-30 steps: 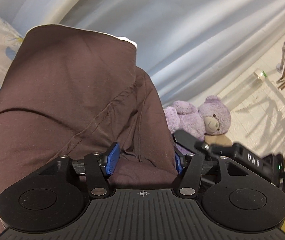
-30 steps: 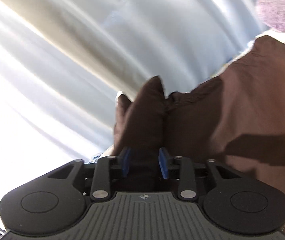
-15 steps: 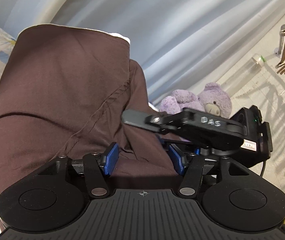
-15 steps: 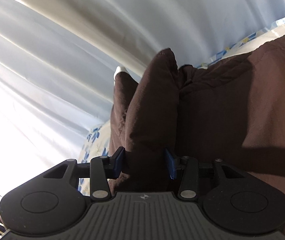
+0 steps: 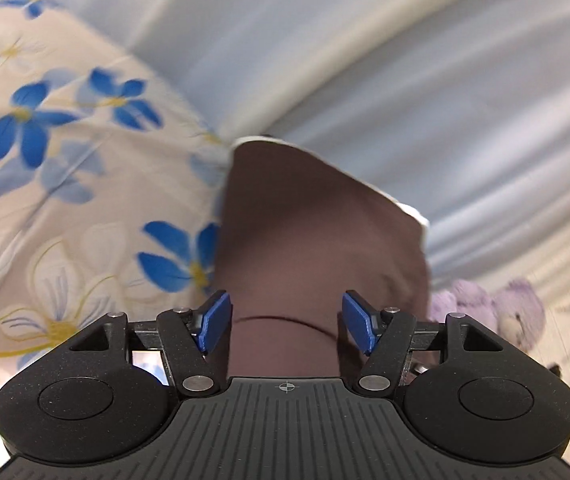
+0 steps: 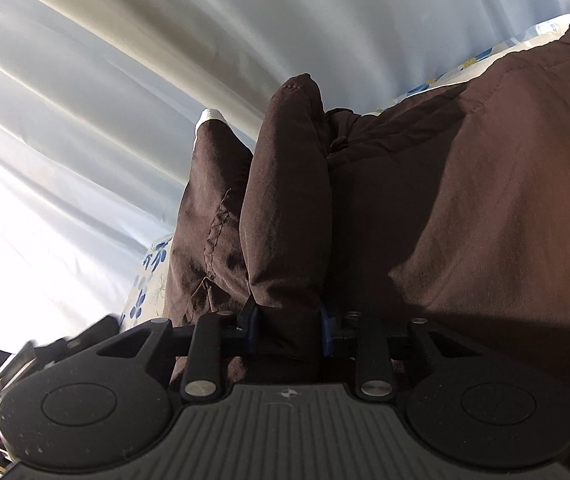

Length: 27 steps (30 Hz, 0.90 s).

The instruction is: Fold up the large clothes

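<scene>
A large dark brown garment lies on a floral bedsheet. In the left wrist view my left gripper is open, its blue pads wide apart on either side of the cloth edge, not pinching it. In the right wrist view my right gripper is shut on a thick bunched fold of the brown garment, which stands up between the fingers. More of the garment spreads to the right.
Pale blue-grey curtains hang behind the bed. A purple teddy bear sits at the right in the left wrist view. The left gripper's black body shows at the lower left of the right wrist view.
My left gripper has opened wider and moved, so more floral sheet shows at left. The right gripper no longer crosses the left view. My right gripper keeps its hold on the fold.
</scene>
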{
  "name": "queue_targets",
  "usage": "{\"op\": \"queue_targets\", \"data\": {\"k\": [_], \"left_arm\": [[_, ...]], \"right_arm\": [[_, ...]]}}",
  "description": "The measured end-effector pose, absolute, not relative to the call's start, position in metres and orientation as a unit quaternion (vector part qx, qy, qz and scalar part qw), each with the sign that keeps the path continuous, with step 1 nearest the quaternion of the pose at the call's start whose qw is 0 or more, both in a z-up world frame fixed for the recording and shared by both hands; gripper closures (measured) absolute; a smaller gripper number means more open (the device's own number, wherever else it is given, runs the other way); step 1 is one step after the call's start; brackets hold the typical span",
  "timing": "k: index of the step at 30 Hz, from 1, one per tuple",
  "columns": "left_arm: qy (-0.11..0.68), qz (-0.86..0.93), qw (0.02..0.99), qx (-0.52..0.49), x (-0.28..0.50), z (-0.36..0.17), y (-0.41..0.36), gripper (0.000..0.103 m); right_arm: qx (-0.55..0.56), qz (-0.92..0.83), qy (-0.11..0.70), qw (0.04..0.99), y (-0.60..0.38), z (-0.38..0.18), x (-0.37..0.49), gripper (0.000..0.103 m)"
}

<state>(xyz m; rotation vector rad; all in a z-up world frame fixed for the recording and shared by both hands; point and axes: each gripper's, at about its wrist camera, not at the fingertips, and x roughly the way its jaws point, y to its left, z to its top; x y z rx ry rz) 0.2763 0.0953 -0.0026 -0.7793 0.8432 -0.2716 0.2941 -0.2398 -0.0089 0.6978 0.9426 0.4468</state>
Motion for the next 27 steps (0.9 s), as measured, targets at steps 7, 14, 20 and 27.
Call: {"op": "queue_targets", "data": {"k": [7, 14, 20, 27], "left_arm": [[0.398, -0.15, 0.8, -0.423, 0.287, -0.024, 0.098, 0.031], [0.397, -0.154, 0.817, -0.389, 0.283, -0.024, 0.087, 0.028], [0.381, -0.172, 0.787, -0.454, 0.28, -0.04, 0.105, 0.023], [0.398, -0.179, 0.745, -0.506, 0.282, -0.066, 0.114, 0.02]], "right_arm": [[0.369, 0.224, 0.43, 0.793, -0.246, -0.023, 0.303, 0.066], [0.371, 0.267, 0.435, 0.776, -0.233, -0.013, 0.314, 0.05], [0.348, 0.263, 0.439, 0.785, -0.214, -0.018, 0.312, 0.066], [0.36, 0.255, 0.444, 0.78, -0.216, -0.017, 0.308, 0.067]]}}
